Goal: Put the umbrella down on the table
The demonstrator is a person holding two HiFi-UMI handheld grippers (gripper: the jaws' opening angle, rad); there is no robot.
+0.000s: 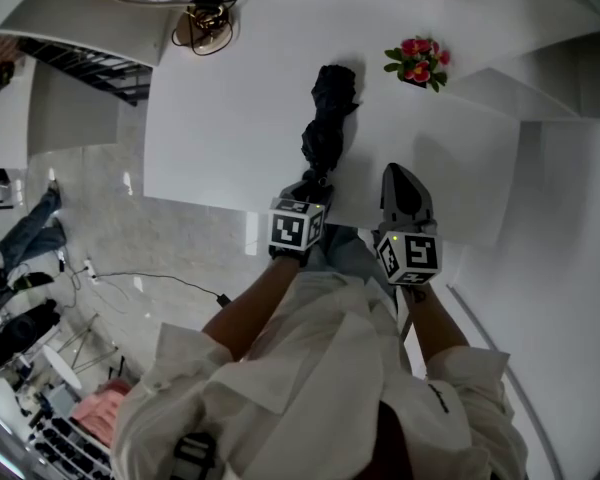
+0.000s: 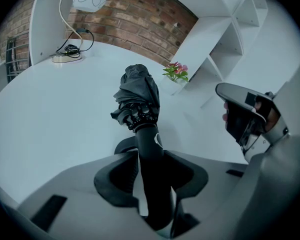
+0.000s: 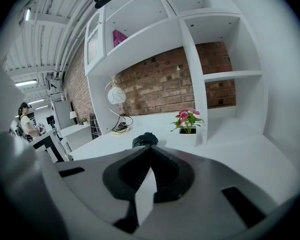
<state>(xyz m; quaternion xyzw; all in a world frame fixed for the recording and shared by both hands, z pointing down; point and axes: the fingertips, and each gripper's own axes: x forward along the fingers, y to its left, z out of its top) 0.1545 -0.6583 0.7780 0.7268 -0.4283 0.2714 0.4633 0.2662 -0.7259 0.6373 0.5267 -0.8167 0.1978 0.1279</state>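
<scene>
Folded black fabric umbrella [image 1: 325, 128] lies at the white surface's [image 1: 230, 118] near edge, likely light and floppy, best held by its stiff handle [image 2: 149, 144], which sits between the parted left claw [image 2: 151, 176]; right claw [image 3: 148, 174] closed, empty.

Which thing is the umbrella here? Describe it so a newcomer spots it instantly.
Start at the large white table. Left of the pink flowers, the umbrella runs toward the near edge, its handle between the jaws of the left hand-held gripper. It is the only black, folded-fabric thing on that white top.
</scene>
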